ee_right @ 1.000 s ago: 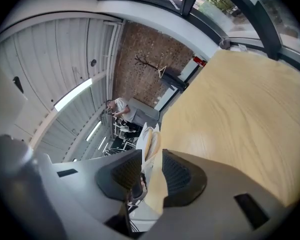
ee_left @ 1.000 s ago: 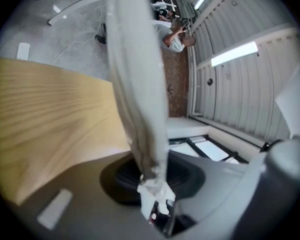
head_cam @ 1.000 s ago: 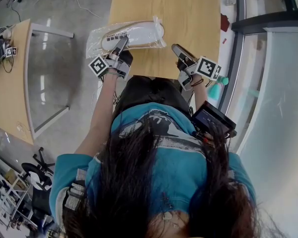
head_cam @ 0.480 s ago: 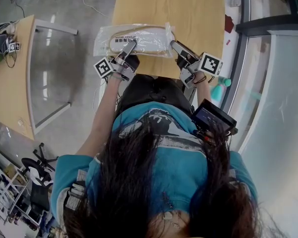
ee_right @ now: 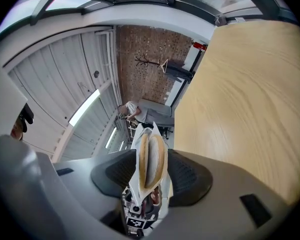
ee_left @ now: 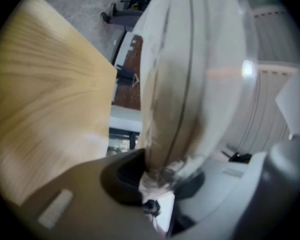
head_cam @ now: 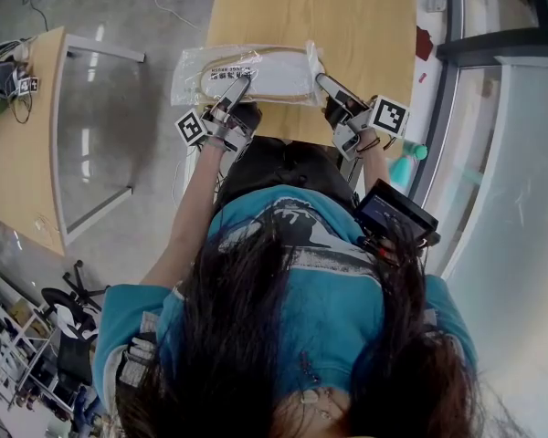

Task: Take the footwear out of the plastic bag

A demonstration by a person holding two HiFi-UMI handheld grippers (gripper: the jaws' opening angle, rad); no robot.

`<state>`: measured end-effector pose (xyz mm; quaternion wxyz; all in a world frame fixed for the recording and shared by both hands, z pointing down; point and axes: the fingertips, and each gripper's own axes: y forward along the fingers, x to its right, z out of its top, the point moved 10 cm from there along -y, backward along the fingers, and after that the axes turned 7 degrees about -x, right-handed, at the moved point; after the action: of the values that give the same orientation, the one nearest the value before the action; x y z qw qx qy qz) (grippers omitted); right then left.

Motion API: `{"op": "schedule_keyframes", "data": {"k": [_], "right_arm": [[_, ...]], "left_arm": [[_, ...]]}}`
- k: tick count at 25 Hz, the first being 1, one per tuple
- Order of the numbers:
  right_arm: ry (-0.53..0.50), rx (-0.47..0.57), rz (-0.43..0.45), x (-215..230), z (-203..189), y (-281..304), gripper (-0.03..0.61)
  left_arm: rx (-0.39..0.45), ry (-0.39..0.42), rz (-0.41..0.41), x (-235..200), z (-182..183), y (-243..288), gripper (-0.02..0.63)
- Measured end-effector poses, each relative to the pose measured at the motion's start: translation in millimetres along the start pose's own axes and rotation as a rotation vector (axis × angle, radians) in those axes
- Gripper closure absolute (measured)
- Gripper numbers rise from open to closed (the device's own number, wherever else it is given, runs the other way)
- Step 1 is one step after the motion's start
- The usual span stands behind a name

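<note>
A clear plastic bag (head_cam: 196,67) holding a pair of white slippers (head_cam: 265,69) hangs over the near edge of the wooden table (head_cam: 320,16). My left gripper (head_cam: 240,84) is shut on the bag's lower edge; in the left gripper view crumpled plastic is pinched at the gripper (ee_left: 160,176) and the bag (ee_left: 190,84) rises above it. My right gripper (head_cam: 321,80) is at the bag's right end. Its jaws have just been opening and stand either side of the slippers' end (ee_right: 152,156) without pressing on it, as seen at the gripper (ee_right: 151,170).
A second wooden table (head_cam: 18,153) with a metal-framed glass panel (head_cam: 91,135) stands on the left. A dark device (head_cam: 393,215) sits at the person's right side, and a teal object (head_cam: 397,164) lies below the right hand. A dark window frame (head_cam: 493,42) runs along the right.
The bag has swung from tilted to level and sits a little lower in view. My right gripper, apart from the bag before, has come to its right end with wider jaws.
</note>
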<state>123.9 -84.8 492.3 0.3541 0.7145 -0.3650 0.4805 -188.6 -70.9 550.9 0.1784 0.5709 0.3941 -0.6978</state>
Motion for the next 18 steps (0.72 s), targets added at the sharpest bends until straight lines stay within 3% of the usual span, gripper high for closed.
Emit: {"op": "schedule_keyframes", "data": {"k": [6,8,11,14,18], "right_arm": [[-0.034,0.01,-0.013,-0.5,5.1,2.6,0.396],[-0.03,0.008,-0.012,1.0,4.3,2.7,0.368],[0.021,0.011,0.065,-0.3,3.6,4.2,0.367],[0.023,0.017,0.095,-5.3,4.8,6.7,0.392],[-0.037,-0.021,0.025,-11.4,5.3,7.7,0.455]], "left_arm": [[-0.001,-0.031,-0.058,0.6,0.6,4.3,0.532],[-0.001,-0.039,-0.072,-0.8,0.3,4.1,0.532],[-0.007,-0.047,-0.072,-3.0,1.4,5.6,0.534],[-0.011,-0.045,-0.047,-3.6,3.4,7.4,0.534],[-0.028,0.015,0.06,-0.7,6.3,4.2,0.528]]}}
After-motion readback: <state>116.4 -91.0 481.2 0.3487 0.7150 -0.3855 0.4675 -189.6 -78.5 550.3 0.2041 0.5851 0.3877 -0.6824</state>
